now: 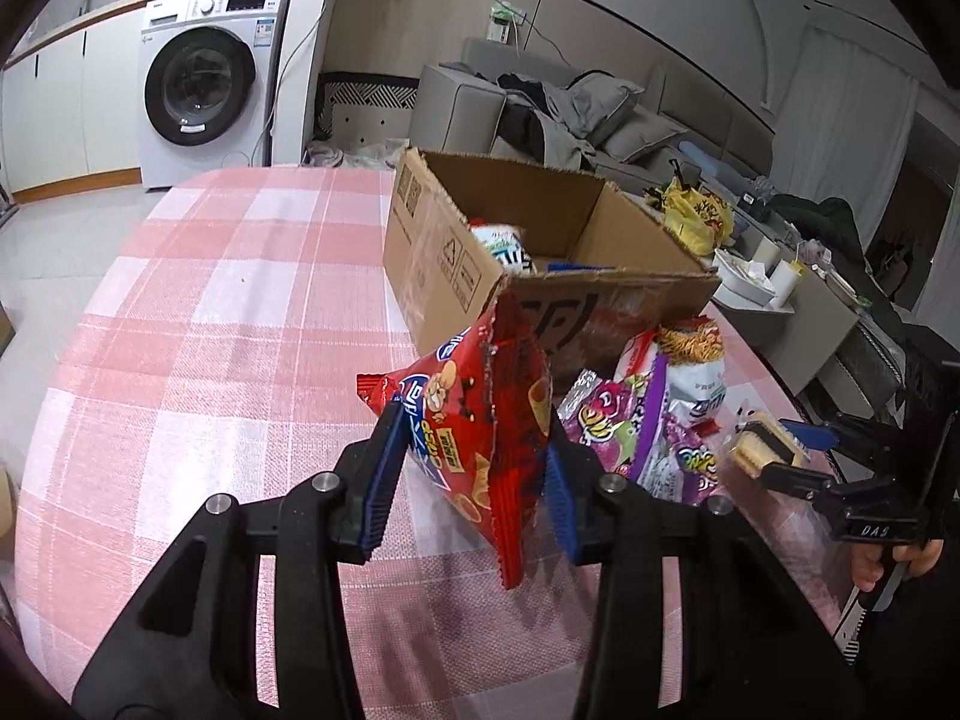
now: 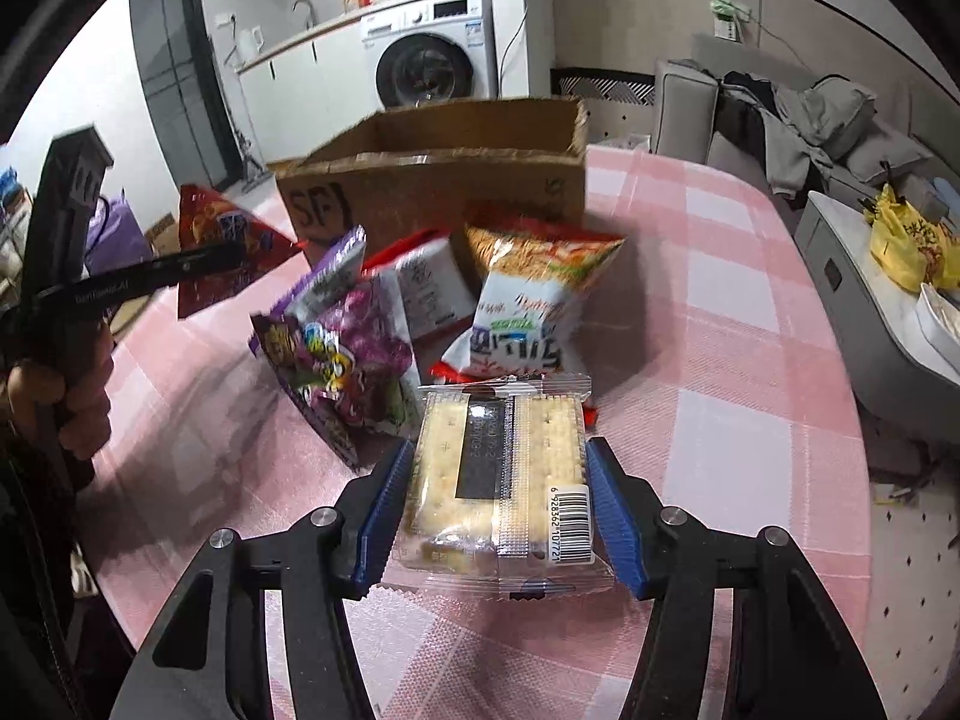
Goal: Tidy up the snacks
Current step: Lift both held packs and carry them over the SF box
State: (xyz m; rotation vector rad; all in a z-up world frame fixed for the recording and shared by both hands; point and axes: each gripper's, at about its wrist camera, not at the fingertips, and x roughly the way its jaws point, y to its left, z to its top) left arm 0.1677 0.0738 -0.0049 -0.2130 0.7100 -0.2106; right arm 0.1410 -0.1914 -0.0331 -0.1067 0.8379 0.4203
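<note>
Left gripper clamped on red chip bag, lifted above pink plaid tablecloth. Right gripper clenched on clear cracker pack, just over the cloth. Beyond: purple candy bag, white-orange noodle pack lying before open cardboard box. Washing machine far back.

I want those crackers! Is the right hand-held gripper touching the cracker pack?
Touching. The right wrist view shows the right hand-held gripper with both blue pads pressed against the sides of the cracker pack, no gap showing.
</note>
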